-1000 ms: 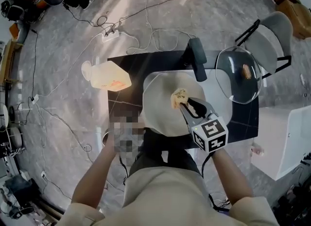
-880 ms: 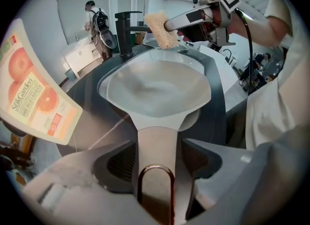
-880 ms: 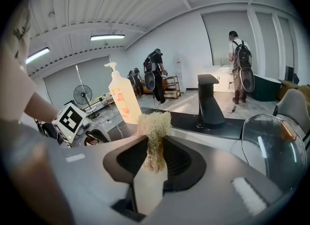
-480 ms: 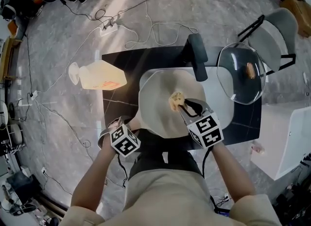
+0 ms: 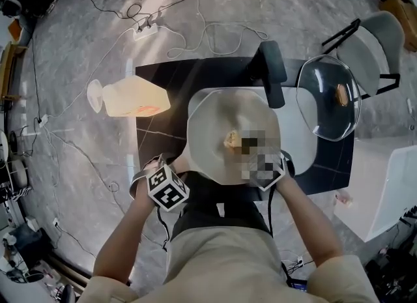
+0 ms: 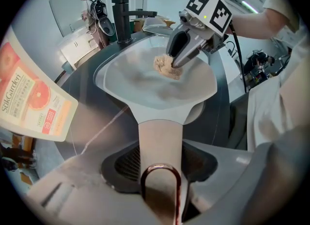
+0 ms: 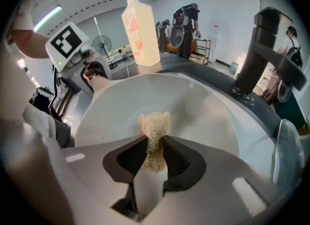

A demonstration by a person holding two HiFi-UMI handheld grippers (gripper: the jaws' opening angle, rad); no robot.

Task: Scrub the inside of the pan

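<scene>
With its handle (image 6: pixel 160 137) just clamped by the left hand-held gripper (image 6: pixel 162 163), the pan (image 5: pixel 221 116) in the sink (image 5: pixel 296 145) is steadied; the scrub pad (image 7: pixel 155 125), gripped by the right hand-held gripper (image 7: pixel 155 154), is lowered inside.

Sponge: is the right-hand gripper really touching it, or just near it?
Touching. The right gripper view shows the right gripper with its jaws closed on the beige sponge, pinching it from both sides.

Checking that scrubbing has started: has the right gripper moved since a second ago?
Yes. The right gripper has come in from the near rim of the pan toward the faucet; the sponge in its jaws stays near the pan's middle.
</scene>
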